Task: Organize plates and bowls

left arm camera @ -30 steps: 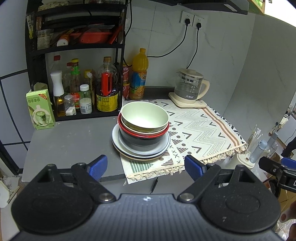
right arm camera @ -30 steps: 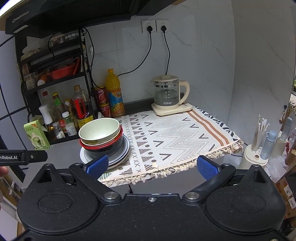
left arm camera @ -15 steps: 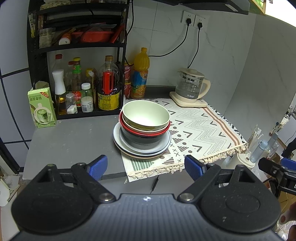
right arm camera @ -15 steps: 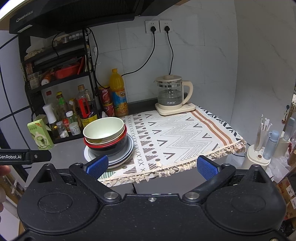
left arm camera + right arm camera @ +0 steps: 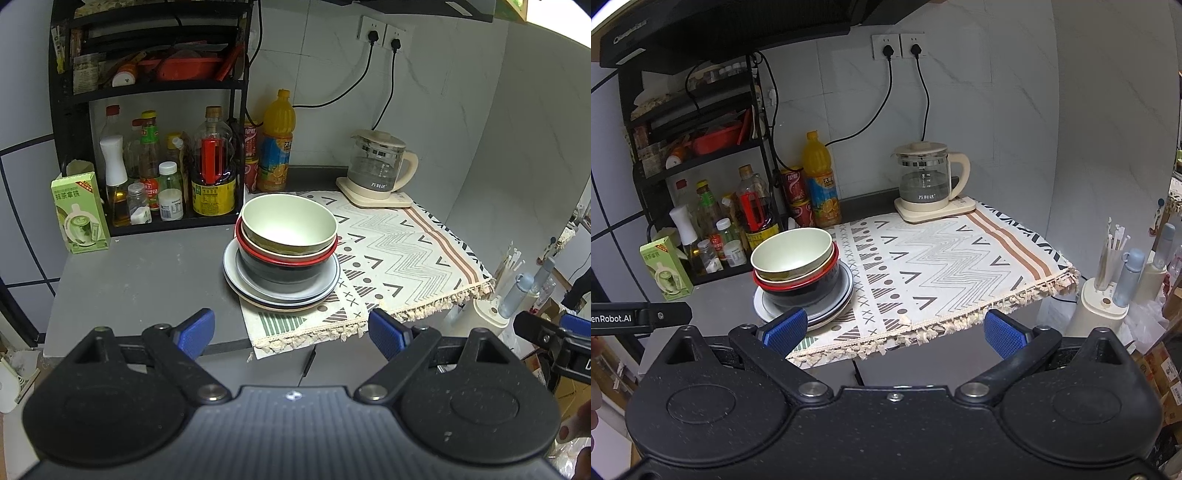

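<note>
- The surface (image 5: 140,273) is a grey counter in a tiled corner, with a patterned cloth (image 5: 399,254) over its right part and a black rack of bottles (image 5: 155,155) along its back left edge.
- Against the views of a second ago, the whole scene sits a little differently in both cameras: the right wrist view now has the surface slightly higher and nearer the middle. We read that as both grippers drifting with the person's hands, while nothing on the surface has shifted.
- For the task, this means the crockery is as it was: one tidy pile. That fits either a pile waiting to be sorted out or one just built up, and we cannot tell which.
- The stack of plates and bowls (image 5: 282,258) stands near the front edge of the surface, straddling the left edge of the cloth.
- At its base lie flat plates (image 5: 236,280), grey over a darker one and a cream one; on them a black bowl (image 5: 280,271), then a red-rimmed bowl (image 5: 288,258), and on top a pale green bowl (image 5: 290,221), nested upright and empty.
- Our left gripper (image 5: 291,332) hangs before the front edge, jaws spread wide, holding nothing.
- Our right gripper (image 5: 894,330) does likewise, wide apart and empty, short of the stack.
</note>
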{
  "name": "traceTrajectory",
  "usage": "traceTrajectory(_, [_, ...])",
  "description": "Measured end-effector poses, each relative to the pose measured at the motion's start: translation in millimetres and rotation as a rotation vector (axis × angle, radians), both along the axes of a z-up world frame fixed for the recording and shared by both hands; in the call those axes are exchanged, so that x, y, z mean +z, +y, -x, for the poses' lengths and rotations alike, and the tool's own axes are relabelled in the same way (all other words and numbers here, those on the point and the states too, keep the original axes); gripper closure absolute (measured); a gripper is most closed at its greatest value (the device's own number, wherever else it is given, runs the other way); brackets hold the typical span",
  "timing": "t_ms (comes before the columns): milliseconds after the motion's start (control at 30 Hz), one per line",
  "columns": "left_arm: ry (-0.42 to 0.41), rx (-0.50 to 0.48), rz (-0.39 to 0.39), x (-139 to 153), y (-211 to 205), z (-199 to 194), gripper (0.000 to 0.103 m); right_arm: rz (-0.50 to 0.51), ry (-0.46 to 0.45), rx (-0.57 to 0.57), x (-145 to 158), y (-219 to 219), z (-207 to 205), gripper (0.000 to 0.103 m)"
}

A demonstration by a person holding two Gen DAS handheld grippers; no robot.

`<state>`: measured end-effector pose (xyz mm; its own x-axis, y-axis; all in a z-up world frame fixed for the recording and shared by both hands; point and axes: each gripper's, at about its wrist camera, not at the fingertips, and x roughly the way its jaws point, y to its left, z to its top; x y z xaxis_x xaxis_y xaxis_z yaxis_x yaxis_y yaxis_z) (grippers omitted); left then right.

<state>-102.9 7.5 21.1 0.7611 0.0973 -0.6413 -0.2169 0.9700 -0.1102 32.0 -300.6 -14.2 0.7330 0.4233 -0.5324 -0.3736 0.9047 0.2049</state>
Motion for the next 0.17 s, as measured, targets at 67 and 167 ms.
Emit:
traceTrajectory(67, [-0.002, -0.002, 0.001, 0.8, -1.0, 0.0, 0.014, -0.008, -0.002, -0.004, -0.9, -1.1, 0.5, 0.000])
traceTrajectory(167, [-0.002, -0.004, -0.001, 1.4, -2.7, -0.5, 0.014, -0.005, -0.002, -0.016, -1.8, -2.6, -0.1, 0.000])
